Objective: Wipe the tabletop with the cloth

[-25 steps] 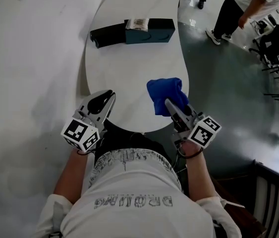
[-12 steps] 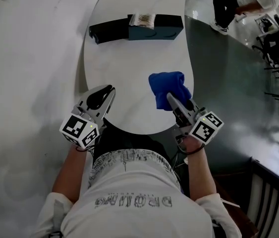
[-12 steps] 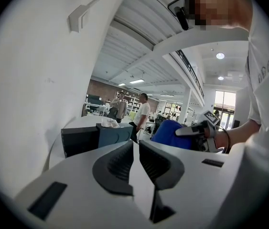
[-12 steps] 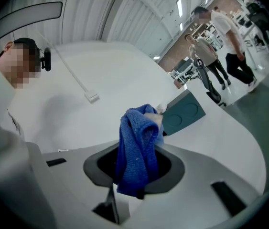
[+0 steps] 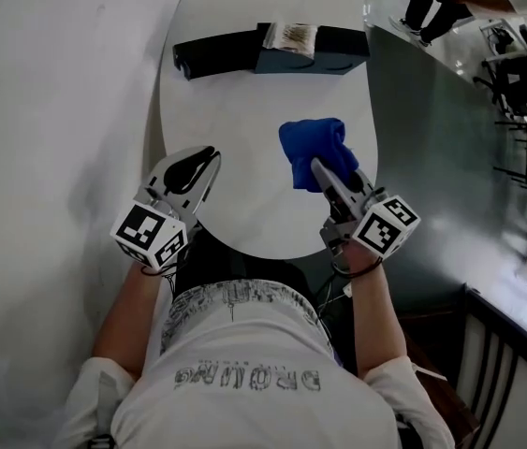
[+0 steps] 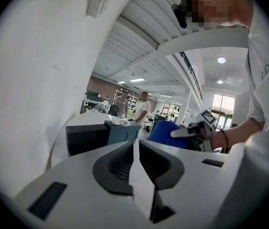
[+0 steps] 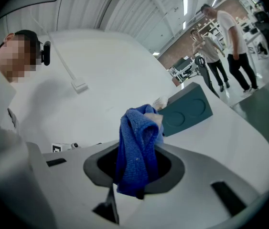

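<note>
Head view has my right gripper clenched on the blue cloth, and the right gripper view confirms it: a fold of that towelling is pinched between the jaws and stands up out of them. Over the last second the cloth has slid a little away from me, off the near right rim and further onto the white tabletop, so I read this as a wiping stroke under way with most of the surface not yet covered. My left gripper has stayed at the near left edge, jaws drawn together with nothing between them, taking no part. At the far end lie a black box and a teal box end to end, a small patterned packet on top; the stroke will meet them if it runs on. As for writing: my shirt carries a line of capitals, upside down from here, and I can't read it with confidence. Each marker cube bears only a black-and-white square pattern, and the teal box shows two pressed circles, no lettering.
</note>
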Demonstrator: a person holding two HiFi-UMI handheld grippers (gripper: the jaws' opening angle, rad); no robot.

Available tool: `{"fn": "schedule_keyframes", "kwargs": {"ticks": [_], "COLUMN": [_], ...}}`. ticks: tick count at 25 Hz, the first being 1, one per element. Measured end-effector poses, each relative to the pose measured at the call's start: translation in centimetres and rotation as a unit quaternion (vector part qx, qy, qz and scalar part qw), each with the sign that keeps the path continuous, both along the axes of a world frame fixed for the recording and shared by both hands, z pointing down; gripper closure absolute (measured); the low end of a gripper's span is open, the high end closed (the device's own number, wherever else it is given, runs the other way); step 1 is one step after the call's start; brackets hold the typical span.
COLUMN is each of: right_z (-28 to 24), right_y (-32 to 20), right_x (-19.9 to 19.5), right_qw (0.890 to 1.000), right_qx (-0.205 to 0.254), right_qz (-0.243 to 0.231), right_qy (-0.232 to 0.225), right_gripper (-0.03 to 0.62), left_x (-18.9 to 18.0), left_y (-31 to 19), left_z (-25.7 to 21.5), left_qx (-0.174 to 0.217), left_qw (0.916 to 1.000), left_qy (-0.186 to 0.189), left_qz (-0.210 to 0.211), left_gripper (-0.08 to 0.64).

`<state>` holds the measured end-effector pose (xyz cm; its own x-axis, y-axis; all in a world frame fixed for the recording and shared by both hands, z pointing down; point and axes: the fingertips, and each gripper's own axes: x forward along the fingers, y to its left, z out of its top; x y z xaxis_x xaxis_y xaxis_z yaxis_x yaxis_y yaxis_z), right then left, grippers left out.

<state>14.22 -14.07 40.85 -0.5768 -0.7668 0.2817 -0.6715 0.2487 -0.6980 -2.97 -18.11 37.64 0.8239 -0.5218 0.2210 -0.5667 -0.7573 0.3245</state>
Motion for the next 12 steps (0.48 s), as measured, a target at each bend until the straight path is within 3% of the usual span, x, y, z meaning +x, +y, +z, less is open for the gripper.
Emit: {"fn": "schedule_keyframes", "kwargs": {"ticks": [12], "right_z": [3.8], "right_y": [-7.2], "right_x": [-4.9], "right_qw": [0.997], "right_qx": [-0.008], "right_qz": [-0.061], "right_qy": [0.043], "right_gripper": [0.483], "left_x": [-3.7], "left_y": [-4.3], "left_z": [2.7], "left_qx": [-0.023], "left_qw": [0.999], "left_qy": [0.0], "left_qz": [-0.04], "left_gripper": [0.506]}}
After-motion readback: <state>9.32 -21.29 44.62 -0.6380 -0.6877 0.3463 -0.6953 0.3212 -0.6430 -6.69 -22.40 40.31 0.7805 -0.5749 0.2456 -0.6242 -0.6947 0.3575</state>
